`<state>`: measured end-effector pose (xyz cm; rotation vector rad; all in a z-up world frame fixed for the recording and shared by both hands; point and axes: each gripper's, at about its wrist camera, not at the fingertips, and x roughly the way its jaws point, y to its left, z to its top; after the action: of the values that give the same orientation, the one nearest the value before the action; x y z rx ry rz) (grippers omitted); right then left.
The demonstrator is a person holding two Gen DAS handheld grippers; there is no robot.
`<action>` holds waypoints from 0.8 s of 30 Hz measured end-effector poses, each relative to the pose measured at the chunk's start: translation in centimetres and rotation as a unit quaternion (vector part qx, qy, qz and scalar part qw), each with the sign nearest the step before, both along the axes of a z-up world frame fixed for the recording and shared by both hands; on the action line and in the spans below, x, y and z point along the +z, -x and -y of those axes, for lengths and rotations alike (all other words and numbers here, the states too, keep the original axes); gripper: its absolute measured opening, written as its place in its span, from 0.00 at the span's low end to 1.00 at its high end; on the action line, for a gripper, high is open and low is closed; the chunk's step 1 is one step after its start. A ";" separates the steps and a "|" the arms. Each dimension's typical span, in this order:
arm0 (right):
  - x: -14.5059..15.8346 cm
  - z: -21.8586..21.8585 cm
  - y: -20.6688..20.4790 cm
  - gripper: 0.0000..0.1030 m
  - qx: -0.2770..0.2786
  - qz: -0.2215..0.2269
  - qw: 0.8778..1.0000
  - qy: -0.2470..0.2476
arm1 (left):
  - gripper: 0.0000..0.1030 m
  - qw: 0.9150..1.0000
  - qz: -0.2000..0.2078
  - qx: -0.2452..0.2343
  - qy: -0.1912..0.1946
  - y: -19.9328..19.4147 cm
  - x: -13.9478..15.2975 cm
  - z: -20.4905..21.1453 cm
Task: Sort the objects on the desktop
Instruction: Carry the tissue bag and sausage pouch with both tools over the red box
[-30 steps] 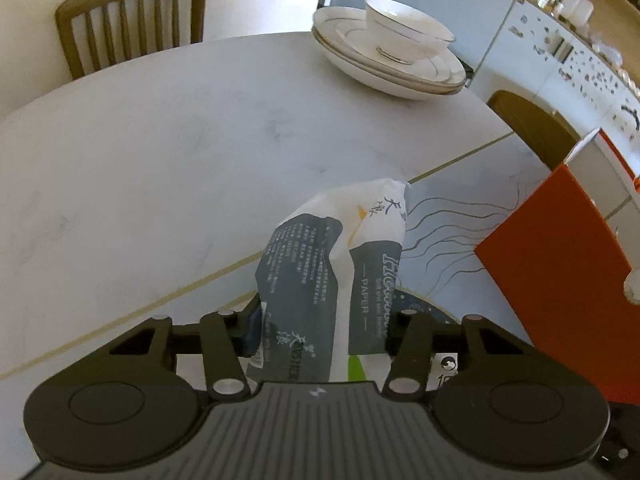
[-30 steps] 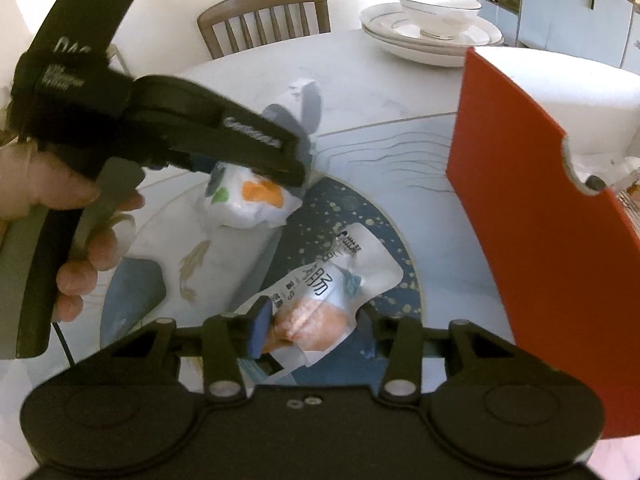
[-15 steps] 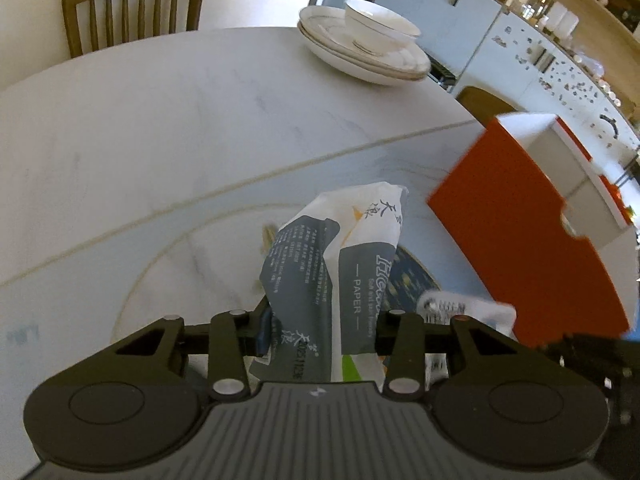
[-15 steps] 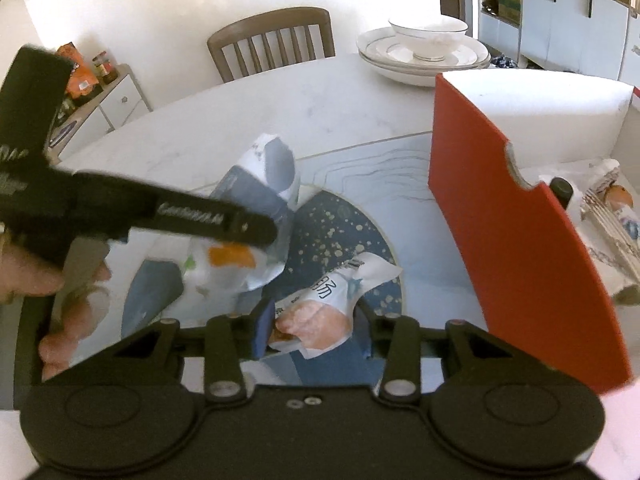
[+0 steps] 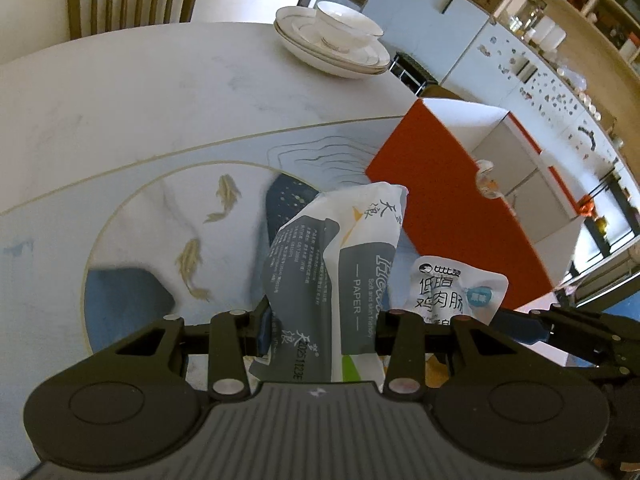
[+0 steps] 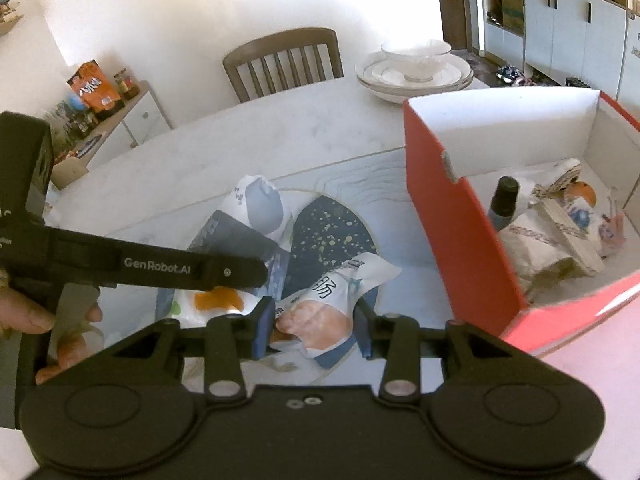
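My left gripper point(image 5: 320, 332) is shut on a grey-and-white tissue pack point(image 5: 340, 280) and holds it above the table. The pack also shows in the right wrist view point(image 6: 244, 240) under the left gripper's arm point(image 6: 160, 268). My right gripper point(image 6: 314, 330) is shut on a white snack pouch point(image 6: 328, 300) with an orange picture, lifted over the table; the pouch shows in the left wrist view point(image 5: 456, 292) too. The red box point(image 6: 448, 232) stands to the right, open on top, with a small dark bottle point(image 6: 505, 200) and several wrapped items inside.
Stacked white plates with a bowl point(image 6: 414, 70) sit at the table's far side. A wooden chair point(image 6: 284, 62) stands behind the table. A sideboard with packets point(image 6: 96, 120) is at the far left. Cabinets point(image 5: 520, 80) line the right.
Both grippers have risen with their packs. The views now look down from higher, and the inside of the red box has come into sight on the right.
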<state>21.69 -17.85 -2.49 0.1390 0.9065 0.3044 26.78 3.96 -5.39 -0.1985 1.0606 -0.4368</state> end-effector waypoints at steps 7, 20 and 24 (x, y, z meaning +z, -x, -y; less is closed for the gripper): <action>2.0 1.7 1.3 0.39 0.005 0.013 1.000 -0.012 | 0.39 1.000 0.003 0.008 0.013 1.7 1.8 0.5; 5.4 6.2 1.9 0.39 0.011 0.038 0.999 -0.009 | 0.39 0.999 0.020 0.025 0.030 3.2 5.4 3.2; 6.0 8.2 1.8 0.39 0.012 0.046 0.999 -0.006 | 0.39 0.999 0.028 0.027 0.031 3.3 6.3 4.8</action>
<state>19.94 -26.08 3.54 0.1248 0.8166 0.3359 23.45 -0.81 0.94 -0.2685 0.9842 -0.4249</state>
